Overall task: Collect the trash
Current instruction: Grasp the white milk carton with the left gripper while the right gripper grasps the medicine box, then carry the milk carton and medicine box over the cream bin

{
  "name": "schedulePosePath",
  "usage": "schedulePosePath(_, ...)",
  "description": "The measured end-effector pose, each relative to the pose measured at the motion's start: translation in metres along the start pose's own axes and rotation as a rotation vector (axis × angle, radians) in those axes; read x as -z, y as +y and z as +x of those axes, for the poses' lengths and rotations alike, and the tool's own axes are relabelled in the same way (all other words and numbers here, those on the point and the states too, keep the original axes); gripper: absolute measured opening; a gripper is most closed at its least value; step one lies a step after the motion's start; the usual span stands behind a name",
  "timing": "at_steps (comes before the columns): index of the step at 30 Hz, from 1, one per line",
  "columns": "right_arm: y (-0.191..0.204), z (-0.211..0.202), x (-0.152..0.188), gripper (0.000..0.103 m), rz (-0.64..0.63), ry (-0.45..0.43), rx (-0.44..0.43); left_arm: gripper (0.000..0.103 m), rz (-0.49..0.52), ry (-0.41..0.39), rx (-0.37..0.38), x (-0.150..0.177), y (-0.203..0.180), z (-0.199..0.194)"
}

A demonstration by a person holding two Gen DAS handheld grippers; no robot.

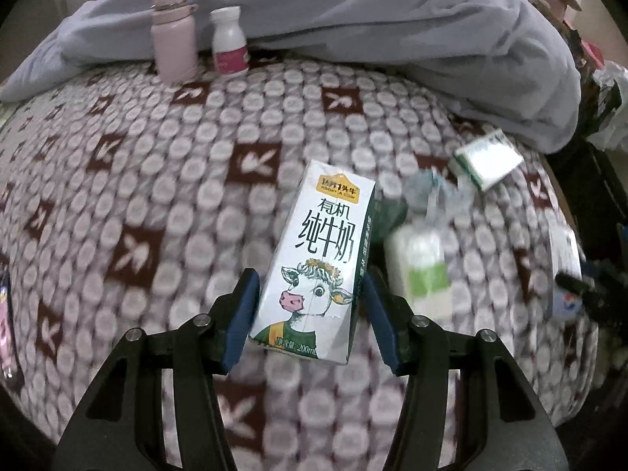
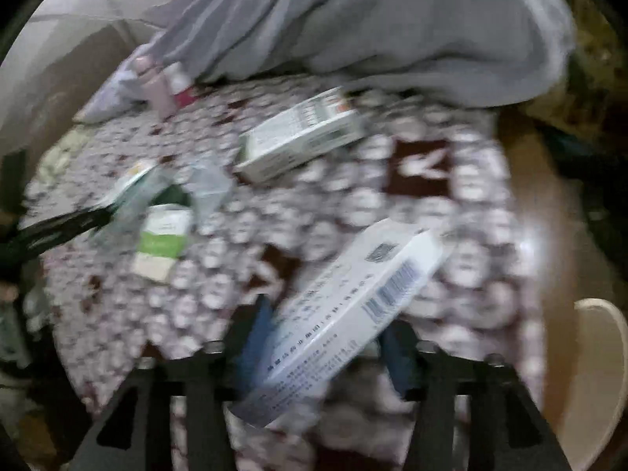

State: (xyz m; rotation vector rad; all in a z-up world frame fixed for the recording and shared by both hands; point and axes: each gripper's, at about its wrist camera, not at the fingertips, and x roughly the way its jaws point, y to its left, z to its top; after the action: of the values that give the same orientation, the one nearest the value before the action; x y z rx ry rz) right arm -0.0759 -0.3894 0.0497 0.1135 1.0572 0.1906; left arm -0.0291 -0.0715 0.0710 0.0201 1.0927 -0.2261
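Left hand-held gripper: its blue pads pinch the lower part of a milk carton, one pad on each side face; the carton is lifted off the bedspread and leans toward 1 o'clock.
Milk carton: white, with a cartoon cow and green side panels, centre of the left wrist view.
Right hand-held gripper: closed on a white medicine box, which sticks out toward 1 o'clock with a barcode on its long edge; the view is motion-blurred, so pad contact is hard to read exactly.
Bed: covered by a spread patterned with pale circles and dark red squares; everything lies on it.
Grey quilt: bunched along the 12 o'clock side of the bed.
Pink flask: upright at 11 o'clock in the left wrist view, just beside a small white bottle with a pink label.
Green-and-white packet: lying flat at 3 o'clock of the milk carton, blurred.
Clear plastic wrapper: crumpled, just past that packet toward 12 o'clock.
Second box: white and green, lying on the spread at 12 o'clock of the right hand-held gripper, well apart from it.
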Motion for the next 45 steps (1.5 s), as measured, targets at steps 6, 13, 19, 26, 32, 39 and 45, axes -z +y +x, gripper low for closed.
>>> schedulePosePath(6, -0.002, -0.011, 0.001, 0.069, 0.069, -0.016, 0.058, 0.053, -0.043, 0.053, -0.021, 0.038, 0.003, -0.002)
schedulePosePath(13, 0.01, 0.007, 0.003, 0.07, 0.052, 0.036, 0.128, 0.057, -0.061, 0.092, -0.02, 0.04, 0.002, 0.012)
schedulePosePath(19, -0.002, 0.01, 0.006, 0.058, 0.114, -0.027, 0.074, 0.057, -0.042, 0.101, -0.024, 0.033, 0.001, 0.031)
schedulePosePath(26, -0.01, -0.023, 0.019, 0.051, 0.098, -0.111, 0.0, 0.056, -0.041, 0.027, 0.011, 0.032, -0.009, 0.006)
schedulePosePath(32, -0.009, -0.044, 0.025, 0.051, 0.091, -0.155, -0.023, 0.056, -0.001, -0.029, 0.042, 0.025, -0.041, -0.024)
schedulePosePath(39, -0.013, -0.064, 0.036, 0.051, 0.07, -0.181, -0.004, 0.056, 0.078, -0.067, 0.083, 0.02, -0.095, -0.038)
schedulePosePath(45, -0.033, -0.078, 0.045, 0.051, 0.103, -0.204, 0.025, 0.056, 0.143, -0.076, 0.116, 0.017, -0.144, -0.037)
